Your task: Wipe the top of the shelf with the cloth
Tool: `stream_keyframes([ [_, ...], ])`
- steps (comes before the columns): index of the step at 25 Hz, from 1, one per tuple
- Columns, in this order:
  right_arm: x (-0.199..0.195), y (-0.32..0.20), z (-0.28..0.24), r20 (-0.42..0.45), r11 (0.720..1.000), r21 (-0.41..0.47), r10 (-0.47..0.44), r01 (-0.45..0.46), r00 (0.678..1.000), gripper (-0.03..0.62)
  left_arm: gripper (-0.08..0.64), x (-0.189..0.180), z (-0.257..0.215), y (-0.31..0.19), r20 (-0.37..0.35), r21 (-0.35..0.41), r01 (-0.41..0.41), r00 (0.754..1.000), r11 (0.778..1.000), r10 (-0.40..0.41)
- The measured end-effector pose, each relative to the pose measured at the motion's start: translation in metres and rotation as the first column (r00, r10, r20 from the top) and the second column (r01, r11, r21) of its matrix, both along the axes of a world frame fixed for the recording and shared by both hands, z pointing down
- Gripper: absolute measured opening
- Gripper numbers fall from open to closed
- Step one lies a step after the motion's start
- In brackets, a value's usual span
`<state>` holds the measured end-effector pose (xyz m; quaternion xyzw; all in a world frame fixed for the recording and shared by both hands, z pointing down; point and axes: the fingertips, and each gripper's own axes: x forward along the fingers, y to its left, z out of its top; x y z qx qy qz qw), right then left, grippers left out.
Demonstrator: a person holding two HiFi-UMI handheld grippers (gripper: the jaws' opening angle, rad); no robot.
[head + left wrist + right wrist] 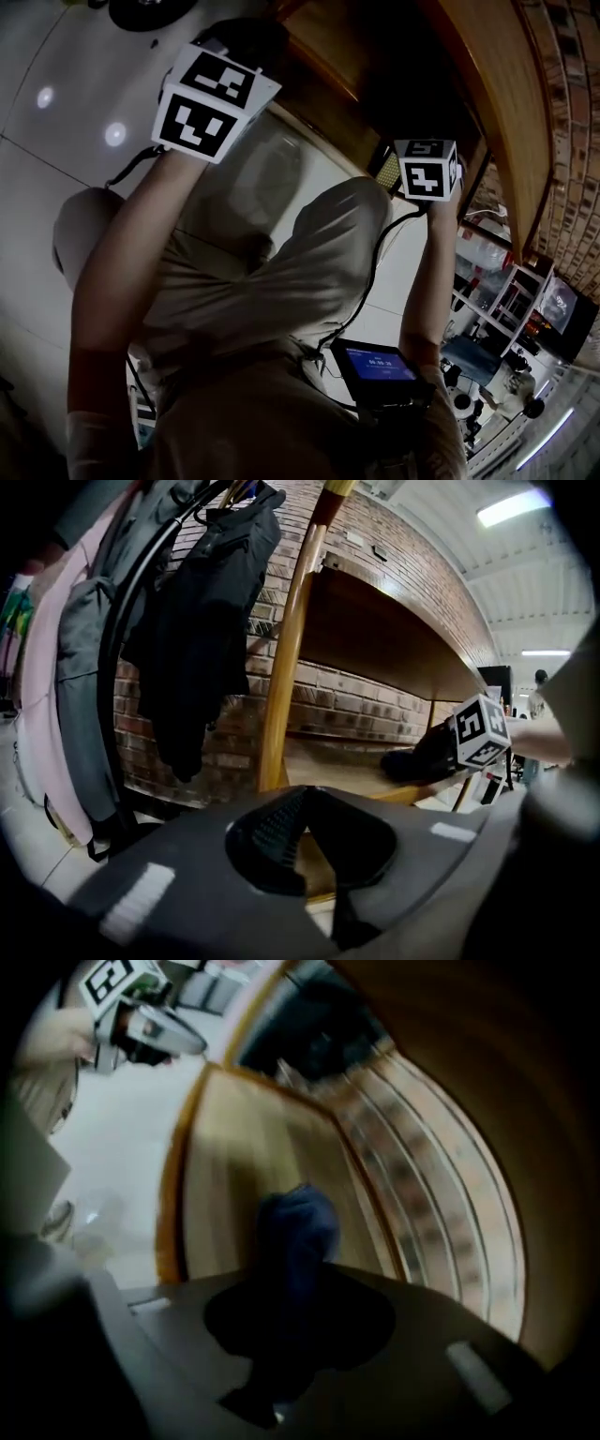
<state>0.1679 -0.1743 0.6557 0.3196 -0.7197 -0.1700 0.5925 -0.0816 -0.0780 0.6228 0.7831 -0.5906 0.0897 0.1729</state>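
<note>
Right tool [286, 1283] is clamped on the blue cloth [298, 1227], centre frame, right over the shelf [234, 1176]. The board's length runs away toward upper left. Left tool [305, 797] has its tips together and is empty, out past that far end, so right's nearer.

A workroom with brick wall [356, 700], strip light [511, 506], hanging coats [206, 621].

Off to the left I see a dark jacket [202, 621] hanging on a black curved metal rack [127, 621], with a grey garment [80, 667] and a pale pink one [37, 686] beside it. Behind runs a red brick wall [356, 691]. Below lies white tiled floor [56, 94]. A small black device with a blue screen [375, 366] glows.
</note>
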Motion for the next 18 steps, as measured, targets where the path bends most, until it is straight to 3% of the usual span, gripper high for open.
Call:
stream_keyframes([
  [2, 0.085, -0.009, 0.001, -0.067, 0.988, 0.018, 0.157, -0.156, 0.985, 0.064, -0.005, 0.004, 0.000, 0.003, 0.000, -0.003, -0.014, 1.000, 1.000, 0.014],
  [5, 0.197, -0.020, -0.002, -0.131, 0.934, 0.071, 0.357, -0.351, 0.925, 0.064, -0.005, 0.010, 0.000, 0.006, 0.019, 0.002, -0.042, 0.999, 0.999, 0.042],
  [7, 0.254, -0.024, -0.004, -0.150, 0.889, 0.105, 0.457, -0.446, 0.877, 0.064, -0.005, 0.014, 0.003, 0.009, 0.026, -0.002, -0.057, 0.998, 0.998, 0.057],
  [9, 0.288, -0.027, -0.006, -0.148, 0.860, 0.119, 0.509, -0.496, 0.848, 0.064, -0.005, 0.018, 0.005, 0.011, 0.033, -0.006, -0.072, 0.997, 0.997, 0.073],
  [11, 0.295, -0.032, -0.005, -0.137, 0.858, 0.119, 0.513, -0.500, 0.847, 0.064, -0.005, 0.020, 0.007, 0.011, 0.043, -0.010, -0.082, 0.996, 0.997, 0.082],
  [15, 0.256, -0.026, -0.027, -0.102, 0.896, 0.211, 0.418, -0.391, 0.903, 0.064, -0.005, 0.026, 0.009, 0.012, 0.068, -0.022, -0.063, 0.996, 0.998, 0.064],
  [17, 0.204, 0.002, -0.065, -0.035, 0.918, 0.291, 0.291, -0.269, 0.956, 0.065, -0.005, 0.037, 0.009, 0.008, 0.060, -0.021, -0.074, 0.995, 0.997, 0.075],
  [18, 0.166, 0.020, -0.079, 0.002, 0.933, 0.313, 0.185, -0.176, 0.983, 0.065, -0.005, 0.043, 0.009, 0.006, 0.055, -0.017, -0.087, 0.995, 0.996, 0.088],
])
